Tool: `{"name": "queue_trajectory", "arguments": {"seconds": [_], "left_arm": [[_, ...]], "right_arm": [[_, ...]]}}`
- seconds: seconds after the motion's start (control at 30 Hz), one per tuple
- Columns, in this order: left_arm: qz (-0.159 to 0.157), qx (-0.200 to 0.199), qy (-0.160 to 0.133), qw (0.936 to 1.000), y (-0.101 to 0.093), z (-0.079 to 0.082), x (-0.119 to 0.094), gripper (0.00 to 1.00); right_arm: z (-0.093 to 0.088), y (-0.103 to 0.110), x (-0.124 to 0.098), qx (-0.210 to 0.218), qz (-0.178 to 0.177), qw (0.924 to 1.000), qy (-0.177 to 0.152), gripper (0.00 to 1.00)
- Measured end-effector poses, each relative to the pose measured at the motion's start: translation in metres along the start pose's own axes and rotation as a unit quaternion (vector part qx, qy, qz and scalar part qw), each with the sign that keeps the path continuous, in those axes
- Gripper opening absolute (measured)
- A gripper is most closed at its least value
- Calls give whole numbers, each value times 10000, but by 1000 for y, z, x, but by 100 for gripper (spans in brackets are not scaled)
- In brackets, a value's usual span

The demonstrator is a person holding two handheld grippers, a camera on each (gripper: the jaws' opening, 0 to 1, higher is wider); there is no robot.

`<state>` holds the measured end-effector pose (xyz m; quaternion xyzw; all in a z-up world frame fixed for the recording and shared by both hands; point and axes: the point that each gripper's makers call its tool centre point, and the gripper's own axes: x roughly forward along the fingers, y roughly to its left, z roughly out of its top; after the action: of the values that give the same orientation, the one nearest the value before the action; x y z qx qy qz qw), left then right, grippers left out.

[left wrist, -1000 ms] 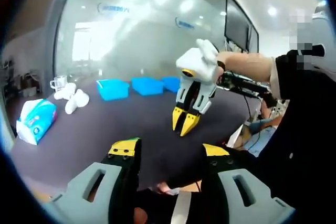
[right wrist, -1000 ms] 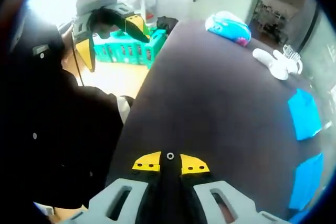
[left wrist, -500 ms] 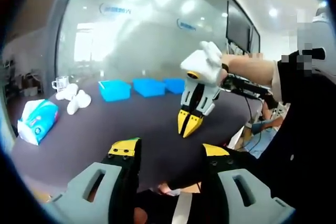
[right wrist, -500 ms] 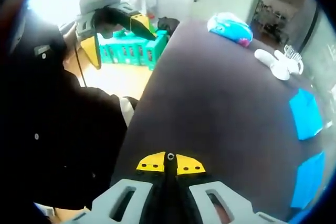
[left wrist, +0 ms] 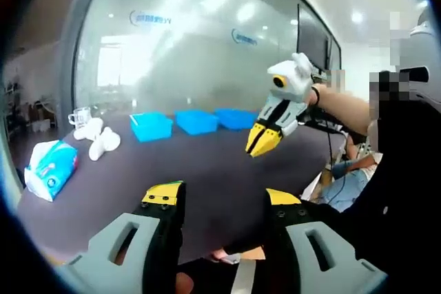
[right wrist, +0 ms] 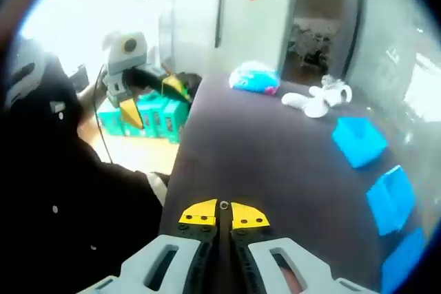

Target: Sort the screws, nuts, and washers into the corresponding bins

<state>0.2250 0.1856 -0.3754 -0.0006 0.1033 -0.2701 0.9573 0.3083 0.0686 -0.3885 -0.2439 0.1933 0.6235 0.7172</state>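
One hand-held gripper (left wrist: pixel 260 144) risen, jaws closed

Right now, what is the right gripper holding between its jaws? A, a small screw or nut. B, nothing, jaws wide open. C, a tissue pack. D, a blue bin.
A: in the right gripper view the right gripper has its yellow jaw tips shut together on a small round metal part, too small to tell screw from nut, while the blue bins sit apart on the table.
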Motion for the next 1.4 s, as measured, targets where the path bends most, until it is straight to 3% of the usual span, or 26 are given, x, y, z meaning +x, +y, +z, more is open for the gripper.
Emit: {"name": "queue_trajectory", "arguments": {"seconds": [0.13, 0.27, 0.37, 0.5, 0.63, 0.7, 0.83, 0.97, 1.1, 1.17, 1.4], "left_arm": [[-61, 7, -26, 10000, -3, 4, 3, 43], [-115, 44, -54, 9999, -7, 8, 6, 43], [-138, 52, -115, 9998, -9, 13, 6, 43], [-56, -13, -194, 9998, -5, 17, 7, 43], [6, -57, -217, 9997, -2, 18, 7, 43], [9, -36, -195, 9998, -3, 17, 7, 43], [5, -33, -195, 9998, -4, 17, 6, 43], [37, -53, -245, 9997, -3, 19, 3, 43], [96, -101, -300, 9995, 0, 21, 1, 43], [122, -122, -319, 9993, 1, 21, 0, 43], [212, -165, -384, 9989, 5, 22, -5, 43]], "right_arm": [[7, -11, -25, 274, -488, 9968, -564, 2], [7, -21, -49, 477, -1097, 9876, -1019, 2], [12, -34, -73, 648, -1893, 9675, -1548, 2], [17, -37, -96, 956, -2404, 9430, -2093, 2], [19, -40, -111, 1107, -2828, 9224, -2386, 2], [19, -42, -113, 1187, -2892, 9177, -2454, 2], [20, -67, -122, 1424, -3371, 8900, -2719, 2], [21, -97, -125, 1548, -3656, 8757, -2748, 2], [25, -126, -124, 1607, -3819, 8676, -2749, 2], [33, -132, -115, 1591, -3853, 8679, -2703, 2], [39, -189, -106, 1731, -3974, 8609, -2664, 2]]}}
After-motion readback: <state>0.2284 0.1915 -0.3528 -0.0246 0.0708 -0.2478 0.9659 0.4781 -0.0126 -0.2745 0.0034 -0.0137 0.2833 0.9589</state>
